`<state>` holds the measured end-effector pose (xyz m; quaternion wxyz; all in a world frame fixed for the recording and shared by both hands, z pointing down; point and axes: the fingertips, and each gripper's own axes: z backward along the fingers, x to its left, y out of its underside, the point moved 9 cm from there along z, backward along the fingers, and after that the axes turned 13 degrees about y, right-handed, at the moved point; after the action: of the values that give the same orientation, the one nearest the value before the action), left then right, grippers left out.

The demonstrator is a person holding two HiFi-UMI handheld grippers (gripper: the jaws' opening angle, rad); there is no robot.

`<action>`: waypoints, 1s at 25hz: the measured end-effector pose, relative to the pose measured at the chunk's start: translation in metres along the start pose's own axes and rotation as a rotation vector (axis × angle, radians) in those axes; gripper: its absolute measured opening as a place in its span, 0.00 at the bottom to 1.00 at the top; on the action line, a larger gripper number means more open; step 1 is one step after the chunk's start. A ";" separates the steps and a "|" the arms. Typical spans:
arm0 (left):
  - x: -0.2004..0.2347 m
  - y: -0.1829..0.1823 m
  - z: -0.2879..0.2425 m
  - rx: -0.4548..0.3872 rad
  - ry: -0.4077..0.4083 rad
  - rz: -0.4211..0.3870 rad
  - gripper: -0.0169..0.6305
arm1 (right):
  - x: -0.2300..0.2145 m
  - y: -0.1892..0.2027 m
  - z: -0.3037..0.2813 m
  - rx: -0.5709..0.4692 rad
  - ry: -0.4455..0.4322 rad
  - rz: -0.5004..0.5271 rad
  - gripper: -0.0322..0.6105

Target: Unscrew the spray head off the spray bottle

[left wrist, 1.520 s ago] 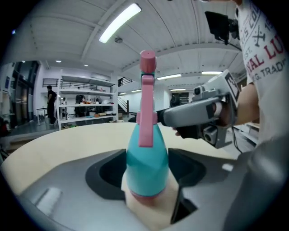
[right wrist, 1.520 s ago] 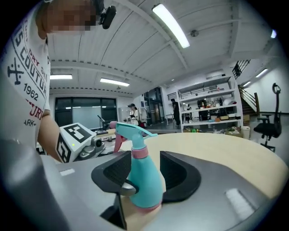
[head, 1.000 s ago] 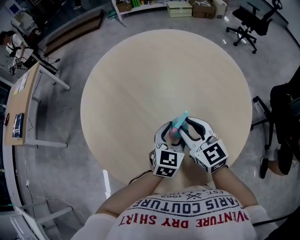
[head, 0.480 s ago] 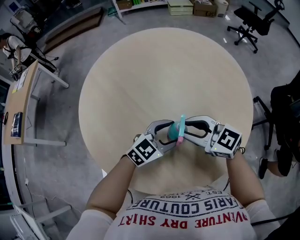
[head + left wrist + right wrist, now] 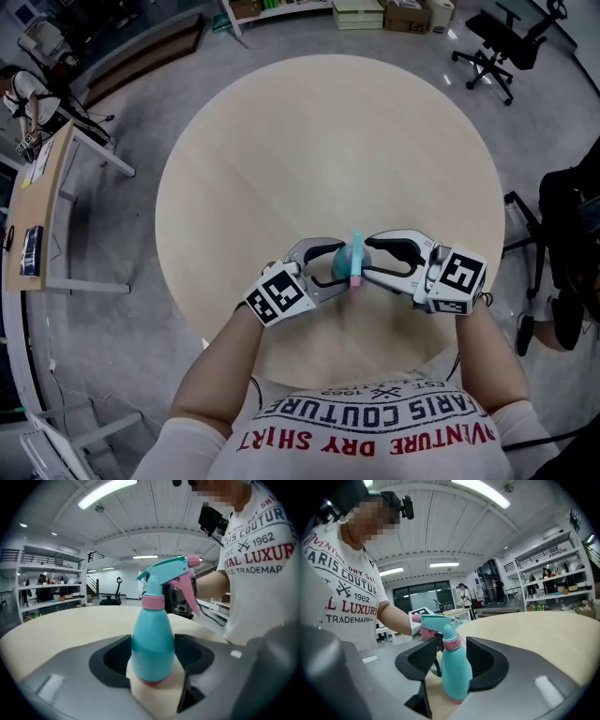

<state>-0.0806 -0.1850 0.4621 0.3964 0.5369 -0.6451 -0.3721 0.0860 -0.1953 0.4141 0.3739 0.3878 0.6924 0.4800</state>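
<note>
Bottle (image 5: 152,644), teal, spray head (image 5: 168,570) on, upright: left tongs (image 5: 338,265) pinching its body; right tongs (image 5: 367,262) just opened, spread about its neck.

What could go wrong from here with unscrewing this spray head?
1. The right claw has just been opening, with the spray bottle apparently loose between its jaws. Reclosing on the spray head rather than the pink collar may strain the trigger, not unscrew it.
2. The left claw grips only the smooth, rounded body, so the bottle might spin or tip on the table.
</note>
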 end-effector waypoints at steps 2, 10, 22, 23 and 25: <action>-0.002 0.001 -0.001 -0.023 -0.067 0.034 0.47 | 0.000 0.002 0.012 -0.004 0.029 -0.038 0.36; -0.021 -0.001 -0.018 -0.054 -0.420 0.173 0.47 | 0.033 -0.003 0.024 -0.089 0.291 -0.015 0.48; -0.039 -0.011 -0.037 -0.055 -0.577 0.225 0.47 | 0.034 0.006 -0.009 -0.042 0.523 0.017 0.31; -0.039 -0.012 -0.038 -0.057 -0.576 0.223 0.47 | 0.032 0.006 -0.008 -0.039 0.526 0.029 0.26; -0.038 -0.013 -0.040 -0.061 -0.572 0.216 0.47 | 0.029 0.005 -0.005 -0.037 0.517 0.051 0.25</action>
<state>-0.0350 -0.1512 0.4618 0.2519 0.3265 -0.7723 -0.4833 0.0700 -0.1699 0.4159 0.1796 0.2627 0.7461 0.5849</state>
